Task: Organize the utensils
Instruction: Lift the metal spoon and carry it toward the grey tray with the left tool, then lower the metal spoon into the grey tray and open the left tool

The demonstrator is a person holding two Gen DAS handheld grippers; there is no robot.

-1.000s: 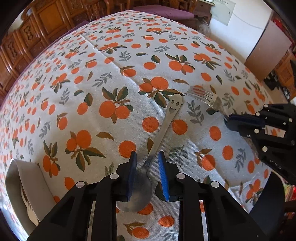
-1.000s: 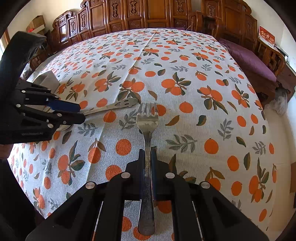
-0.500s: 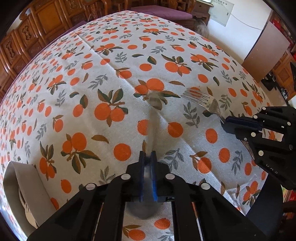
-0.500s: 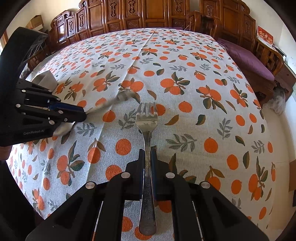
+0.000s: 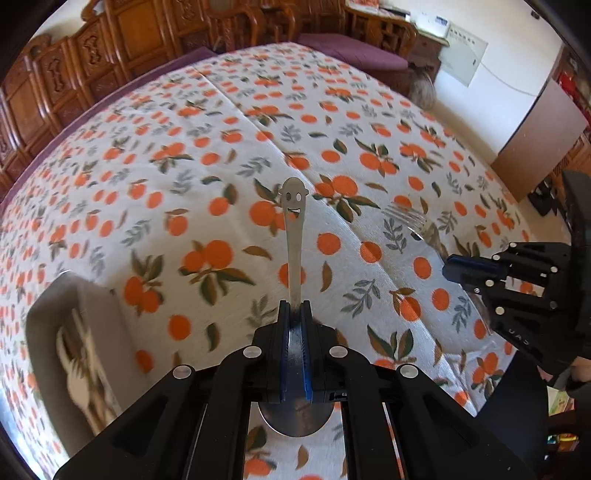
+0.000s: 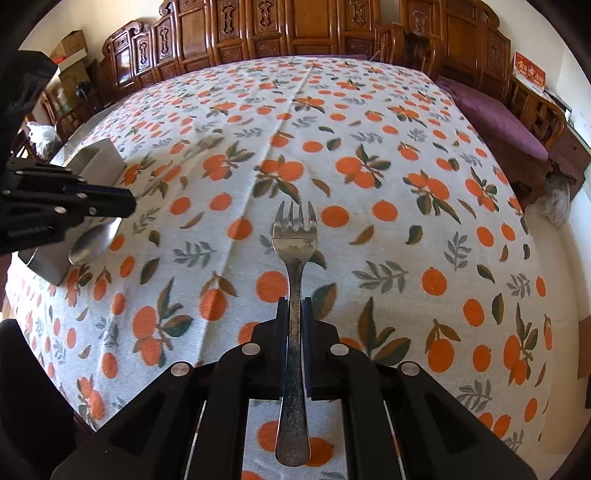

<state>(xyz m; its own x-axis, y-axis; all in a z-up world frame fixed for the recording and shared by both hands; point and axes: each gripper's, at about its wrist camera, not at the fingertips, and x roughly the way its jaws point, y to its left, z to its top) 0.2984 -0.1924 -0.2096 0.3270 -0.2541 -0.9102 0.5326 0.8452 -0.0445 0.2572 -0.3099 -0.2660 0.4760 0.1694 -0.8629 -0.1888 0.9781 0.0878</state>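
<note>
Utensils in the grey holder (image 5: 92, 332) are blurred; fingers (image 5: 284, 332) hide the spoon's (image 5: 295, 236) neck.

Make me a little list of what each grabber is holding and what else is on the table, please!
left gripper: shut on the spoon, whose smiley-face handle end points away from the camera
right gripper: shut on the fork, prongs pointing away from the camera
holder: a grey utensil holder stands on the table left of the spoon; something pale is inside, too blurred to name
table cover: tablecloth printed with oranges and leaves
behind the table: carved wooden furniture
</note>
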